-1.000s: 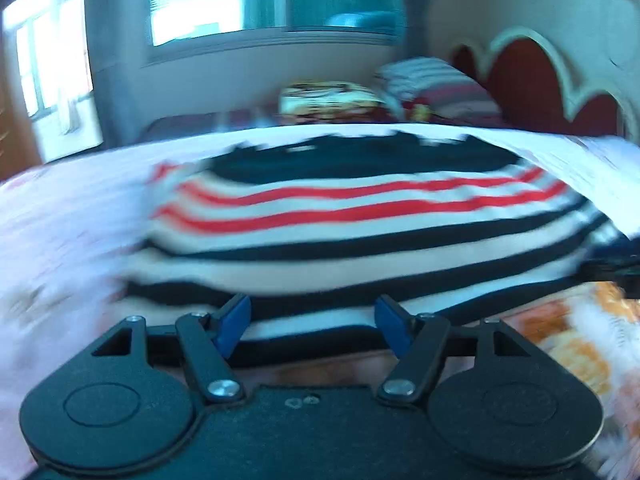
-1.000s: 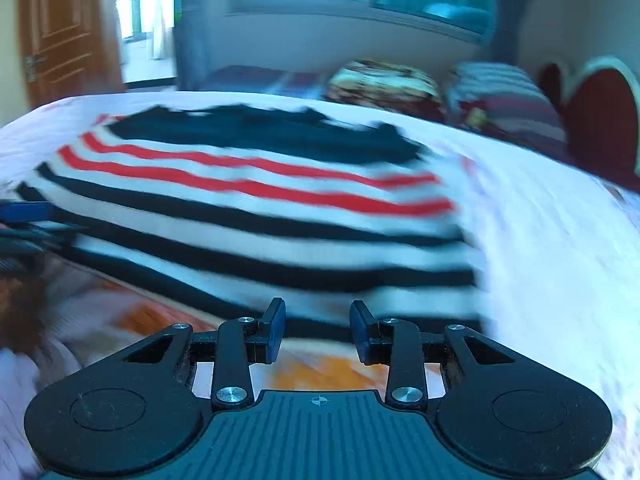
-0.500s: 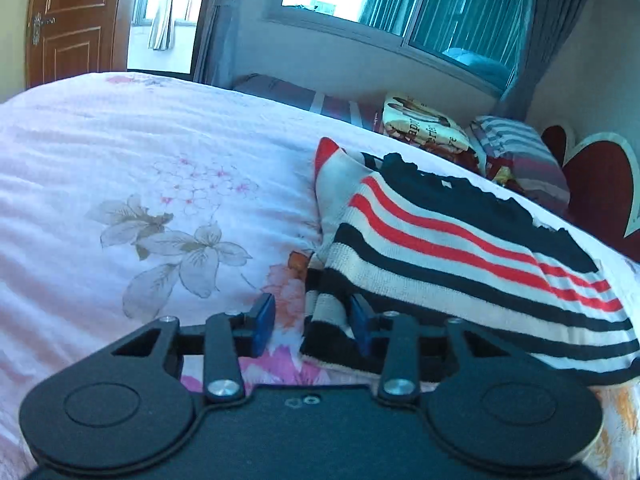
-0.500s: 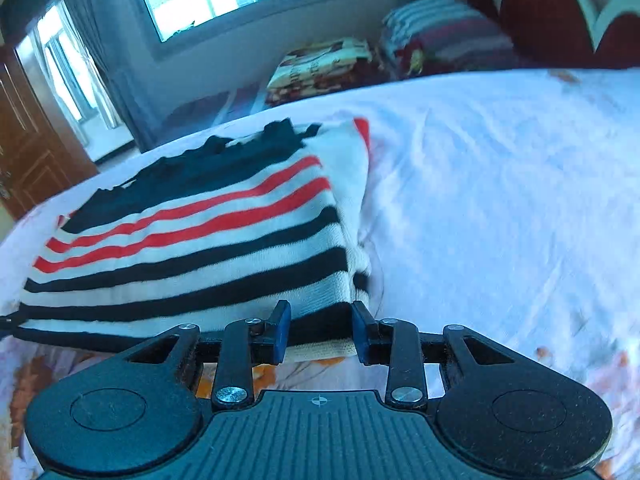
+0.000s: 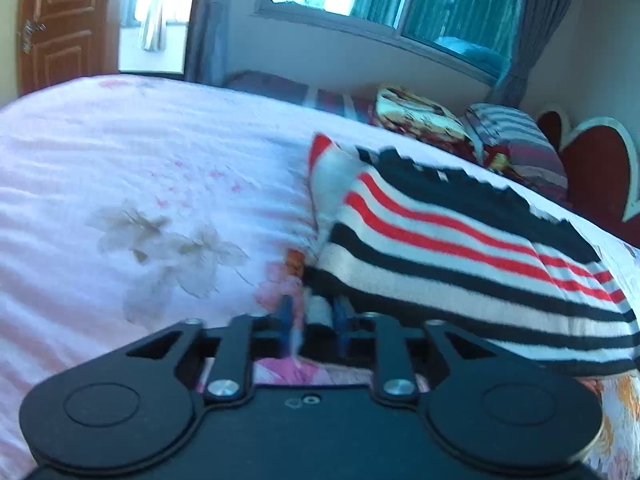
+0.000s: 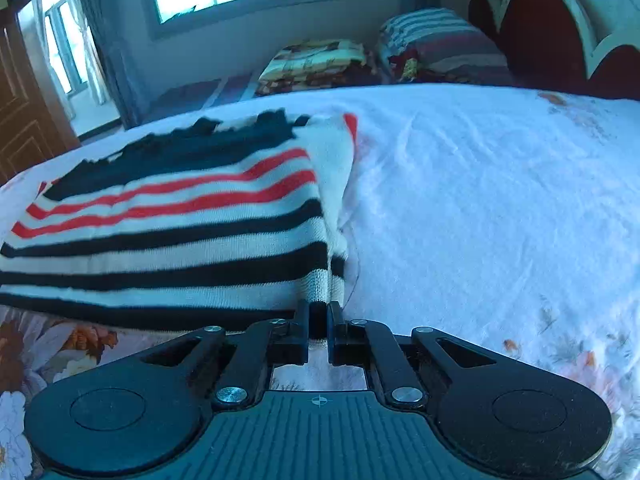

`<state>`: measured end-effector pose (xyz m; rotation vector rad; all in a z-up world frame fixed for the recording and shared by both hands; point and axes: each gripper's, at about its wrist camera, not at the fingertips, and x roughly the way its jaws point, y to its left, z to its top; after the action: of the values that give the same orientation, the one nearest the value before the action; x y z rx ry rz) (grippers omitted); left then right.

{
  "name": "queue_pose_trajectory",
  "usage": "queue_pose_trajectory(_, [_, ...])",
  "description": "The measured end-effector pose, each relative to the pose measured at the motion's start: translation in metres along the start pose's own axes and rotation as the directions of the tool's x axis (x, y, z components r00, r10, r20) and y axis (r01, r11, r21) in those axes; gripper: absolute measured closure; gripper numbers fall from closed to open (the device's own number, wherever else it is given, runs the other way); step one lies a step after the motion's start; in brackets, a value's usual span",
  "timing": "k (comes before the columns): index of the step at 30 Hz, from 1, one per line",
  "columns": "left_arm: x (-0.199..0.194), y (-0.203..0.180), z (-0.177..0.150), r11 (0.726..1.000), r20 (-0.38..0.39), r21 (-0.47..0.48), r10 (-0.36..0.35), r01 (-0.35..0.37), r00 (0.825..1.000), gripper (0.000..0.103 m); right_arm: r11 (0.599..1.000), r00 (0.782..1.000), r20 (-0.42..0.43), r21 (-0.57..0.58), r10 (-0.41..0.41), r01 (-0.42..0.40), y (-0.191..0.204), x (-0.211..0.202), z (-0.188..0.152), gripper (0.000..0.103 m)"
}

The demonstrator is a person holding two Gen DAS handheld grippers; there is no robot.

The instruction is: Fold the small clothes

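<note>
Your left gripper (image 5: 311,322) pinches the near left corner of the striped sweater (image 5: 460,248), and your right gripper (image 6: 319,322) is clamped tight on its near right corner. That sweater lies folded on the floral bedsheet (image 6: 500,200).

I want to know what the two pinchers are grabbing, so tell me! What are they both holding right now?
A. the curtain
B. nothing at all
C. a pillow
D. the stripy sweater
D: the left gripper and the right gripper are each closed on a near corner of the stripy sweater, which lies on the bed sheet.
</note>
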<state>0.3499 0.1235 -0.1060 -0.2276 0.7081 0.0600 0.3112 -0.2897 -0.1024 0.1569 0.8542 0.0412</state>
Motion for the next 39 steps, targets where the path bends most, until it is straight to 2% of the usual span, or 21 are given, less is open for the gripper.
queue_pose_trajectory(2, [-0.011, 0.0, -0.001, 1.0, 0.031, 0.018, 0.019, -0.02, 0.999, 0.061, 0.999, 0.997, 0.07, -0.035, -0.023, 0.025, 0.006, -0.015, 0.0, 0.097])
queue_pose_trajectory(4, [-0.011, 0.002, -0.005, 0.999, 0.016, 0.035, 0.033, -0.034, 0.999, 0.06, 0.998, 0.995, 0.104, -0.058, -0.008, 0.014, 0.011, -0.022, -0.001, 0.097])
queue_pose_trajectory(6, [-0.005, 0.006, -0.011, 0.999, -0.004, 0.037, 0.035, -0.035, 0.999, 0.06, 0.998, 0.997, 0.075, -0.068, 0.012, -0.007, 0.014, -0.015, -0.003, 0.098])
queue_pose_trajectory(8, [-0.003, 0.005, -0.012, 0.999, 0.005, 0.036, 0.041, -0.041, 0.999, 0.06, 0.996, 1.0, -0.011, -0.084, -0.023, 0.022, 0.014, 0.004, -0.008, 0.098])
queue_pose_trajectory(18, [-0.002, 0.004, -0.012, 0.998, 0.006, 0.027, 0.05, -0.05, 0.999, 0.059, 0.994, 0.999, -0.018, -0.105, -0.046, 0.043, 0.019, 0.009, -0.007, 0.098])
queue_pose_trajectory(21, [-0.002, 0.007, -0.011, 0.999, -0.007, 0.017, 0.047, -0.047, 0.999, 0.058, 0.996, 0.999, -0.035, -0.079, -0.038, 0.035, 0.017, 0.006, 0.0, 0.097])
queue_pose_trajectory(22, [-0.003, 0.007, -0.009, 0.999, -0.016, 0.019, 0.046, -0.046, 0.999, 0.057, 0.998, 0.999, -0.033, -0.059, -0.024, 0.022, 0.016, 0.001, 0.003, 0.097])
queue_pose_trajectory(25, [-0.012, 0.006, -0.007, 0.996, -0.024, 0.055, 0.066, -0.064, 0.998, 0.036, 1.0, 1.0, -0.002, -0.03, -0.001, 0.001, 0.016, -0.016, 0.005, 0.097])
queue_pose_trajectory(28, [-0.026, 0.004, -0.015, 0.99, -0.006, 0.114, 0.081, -0.079, 0.997, 0.035, 0.999, 1.0, 0.006, -0.047, 0.015, -0.015, 0.021, -0.03, 0.003, 0.097])
queue_pose_trajectory(30, [-0.036, 0.006, -0.021, 0.99, 0.0, 0.115, 0.083, -0.082, 0.997, 0.035, 0.998, 1.0, 0.008, -0.06, 0.02, -0.019, 0.025, -0.037, 0.001, 0.097])
queue_pose_trajectory(33, [-0.05, 0.01, -0.026, 0.994, 0.001, 0.08, 0.069, -0.069, 0.998, 0.035, 0.998, 0.999, 0.013, -0.056, 0.039, -0.038, 0.03, -0.044, -0.001, 0.097])
queue_pose_trajectory(36, [-0.058, 0.01, -0.026, 0.999, 0.0, 0.027, 0.038, -0.038, 0.999, 0.043, 0.997, 0.998, 0.022, -0.056, 0.058, -0.056, 0.037, -0.048, 0.0, 0.097])
queue_pose_trajectory(38, [-0.06, 0.012, -0.026, 0.997, -0.006, -0.061, -0.05, 0.049, 0.999, 0.052, 0.996, 0.996, 0.035, -0.056, 0.076, -0.074, 0.043, -0.049, 0.003, 0.097])
queue_pose_trajectory(39, [-0.058, 0.014, -0.027, 0.986, -0.008, -0.128, -0.108, 0.106, 0.994, 0.053, 0.995, 0.995, 0.044, -0.055, 0.086, -0.084, 0.046, -0.048, 0.005, 0.097])
